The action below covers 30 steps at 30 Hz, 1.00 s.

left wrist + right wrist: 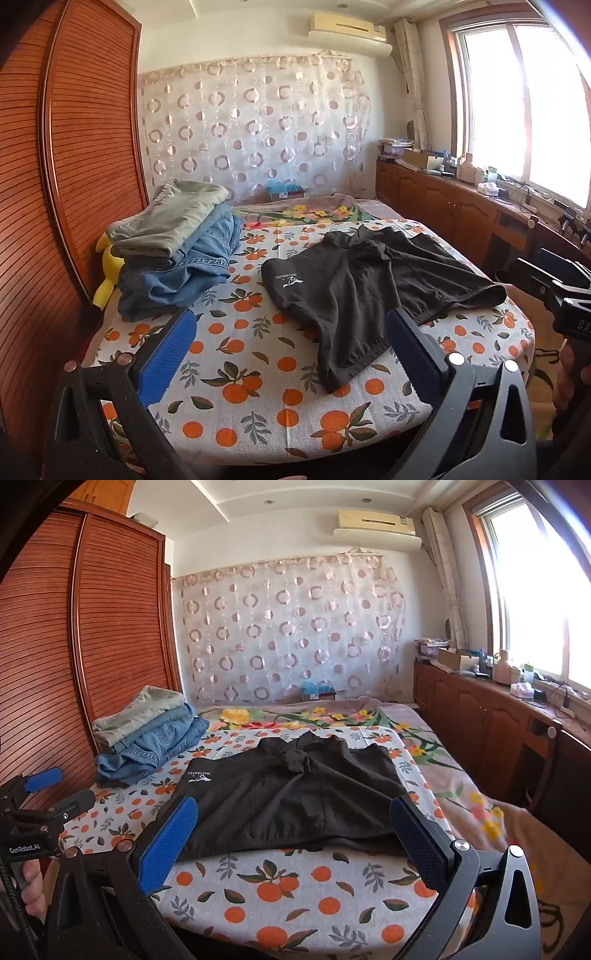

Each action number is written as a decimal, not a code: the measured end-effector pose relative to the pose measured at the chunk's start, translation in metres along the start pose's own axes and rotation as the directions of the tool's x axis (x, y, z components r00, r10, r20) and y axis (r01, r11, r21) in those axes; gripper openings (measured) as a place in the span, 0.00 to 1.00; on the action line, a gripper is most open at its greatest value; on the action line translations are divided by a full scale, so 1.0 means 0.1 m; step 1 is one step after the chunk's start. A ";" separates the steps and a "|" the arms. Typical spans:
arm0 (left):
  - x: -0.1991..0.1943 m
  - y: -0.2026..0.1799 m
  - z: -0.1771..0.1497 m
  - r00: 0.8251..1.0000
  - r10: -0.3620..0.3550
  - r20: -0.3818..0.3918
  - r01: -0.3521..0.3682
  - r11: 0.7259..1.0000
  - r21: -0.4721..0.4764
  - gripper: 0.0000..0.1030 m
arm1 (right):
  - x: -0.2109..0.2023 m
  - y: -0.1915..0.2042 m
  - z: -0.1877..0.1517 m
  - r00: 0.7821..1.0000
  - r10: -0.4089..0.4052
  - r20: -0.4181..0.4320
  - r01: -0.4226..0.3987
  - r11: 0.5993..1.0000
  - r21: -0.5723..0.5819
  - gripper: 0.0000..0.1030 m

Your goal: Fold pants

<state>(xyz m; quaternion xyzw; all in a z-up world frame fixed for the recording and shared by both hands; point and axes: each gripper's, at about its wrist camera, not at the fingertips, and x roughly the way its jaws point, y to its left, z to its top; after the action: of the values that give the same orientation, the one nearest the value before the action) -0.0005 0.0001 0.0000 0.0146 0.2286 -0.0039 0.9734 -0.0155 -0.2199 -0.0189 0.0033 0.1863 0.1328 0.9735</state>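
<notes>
A pair of black shorts (362, 291) with a small white logo lies spread and rumpled on the orange-print sheet (258, 387); the right wrist view shows the same black shorts (291, 794) straight ahead. My left gripper (291, 328) hovers open over the near part of the sheet, blue pads wide apart, nothing between them. My right gripper (291, 819) is open too, just short of the shorts' near hem, touching nothing. The right gripper's body (569, 299) shows at the right edge of the left view, and the left gripper (40, 797) at the left of the right view.
A stack of folded clothes (173, 247), grey-green on top of blue denim, sits at the bed's left beside a wooden slatted wardrobe (66, 166). A yellow plush (105, 273) is wedged there. Low wooden cabinets (491, 723) with clutter run under the window on the right.
</notes>
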 end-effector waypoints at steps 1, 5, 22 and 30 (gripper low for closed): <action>0.00 0.00 0.00 1.000 0.002 0.000 -0.002 1.000 0.000 0.99 | 0.00 0.00 0.00 1.000 0.000 0.003 0.000 1.000 0.001 1.00; -0.02 -0.01 -0.01 1.000 0.012 -0.002 -0.012 1.000 -0.002 0.99 | 0.00 0.00 0.00 1.000 0.001 0.002 -0.001 1.000 0.000 1.00; -0.04 0.04 -0.01 1.000 0.008 -0.004 -0.008 1.000 -0.019 0.99 | 0.00 -0.01 0.00 1.000 0.002 0.004 -0.002 1.000 0.003 1.00; -0.03 0.03 -0.01 1.000 0.007 -0.005 -0.008 1.000 -0.020 0.99 | 0.00 0.00 -0.01 1.000 0.002 0.004 -0.002 1.000 0.003 1.00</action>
<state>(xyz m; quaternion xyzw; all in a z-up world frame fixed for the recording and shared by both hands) -0.0034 0.0034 0.0007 0.0058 0.2307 0.0021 0.9730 -0.0155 -0.2203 -0.0195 0.0053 0.1844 0.1336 0.9737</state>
